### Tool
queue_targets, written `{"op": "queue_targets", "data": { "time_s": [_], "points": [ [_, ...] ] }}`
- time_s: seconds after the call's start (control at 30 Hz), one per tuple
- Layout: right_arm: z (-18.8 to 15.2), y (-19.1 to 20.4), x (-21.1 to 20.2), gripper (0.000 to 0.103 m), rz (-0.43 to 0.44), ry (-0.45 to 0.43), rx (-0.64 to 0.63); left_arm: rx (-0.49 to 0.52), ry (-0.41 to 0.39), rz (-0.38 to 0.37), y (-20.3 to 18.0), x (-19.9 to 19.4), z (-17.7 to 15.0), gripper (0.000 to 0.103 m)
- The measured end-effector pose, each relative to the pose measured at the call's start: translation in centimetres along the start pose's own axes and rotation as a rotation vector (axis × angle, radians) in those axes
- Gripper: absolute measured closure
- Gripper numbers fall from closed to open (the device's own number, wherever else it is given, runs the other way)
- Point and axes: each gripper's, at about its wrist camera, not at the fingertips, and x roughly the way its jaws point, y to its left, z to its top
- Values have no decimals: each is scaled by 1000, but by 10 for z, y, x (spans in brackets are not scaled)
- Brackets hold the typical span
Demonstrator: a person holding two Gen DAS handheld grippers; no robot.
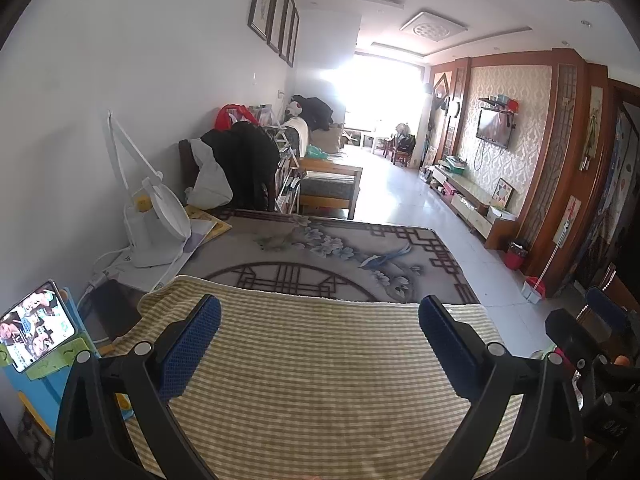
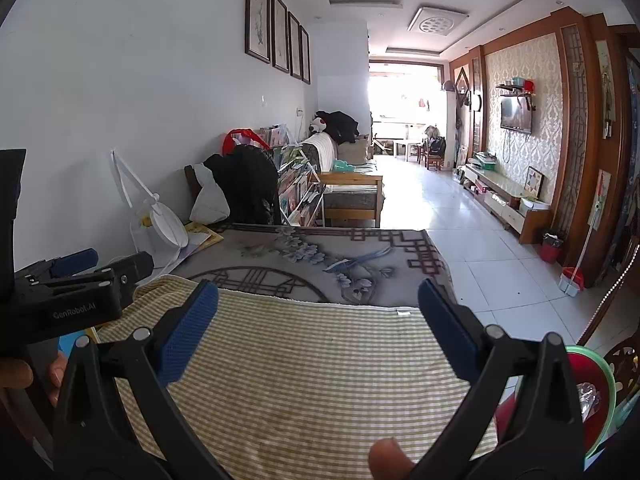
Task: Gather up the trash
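Note:
My left gripper [image 1: 320, 320] is open above a yellow-green checked cloth [image 1: 312, 380] with nothing between its blue pads [image 1: 192, 348]. My right gripper [image 2: 318, 308] is open too, over the same cloth [image 2: 304, 380], and it is also empty. Beyond the table edge at the lower right stands a red bin with a green rim [image 2: 600, 364]. A crumpled clear wrapper [image 2: 588, 398] lies inside it. Each gripper shows at the edge of the other's view: the right gripper [image 1: 584, 320] and the left gripper [image 2: 108, 262]. I see no loose trash on the cloth.
A grey flowered tablecloth [image 1: 320, 248] covers the far half of the table. At the left stand a white desk lamp [image 1: 160, 216], books [image 1: 208, 224] and a phone on a stand [image 1: 36, 326]. A chair draped with a black coat [image 1: 248, 160] is behind the table. A fingertip [image 2: 390, 460] shows at the bottom.

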Motion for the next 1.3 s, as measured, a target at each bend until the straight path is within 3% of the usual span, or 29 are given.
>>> {"op": "queue_targets", "data": {
  "time_s": [0.53, 1.3],
  "points": [
    [-5, -3, 0, 5, -3, 12, 5, 7, 3, 4, 0, 5, 2, 8],
    [-6, -17, 1, 5, -63, 23, 45, 35, 27, -49, -5, 13, 0, 8]
  ]
}}
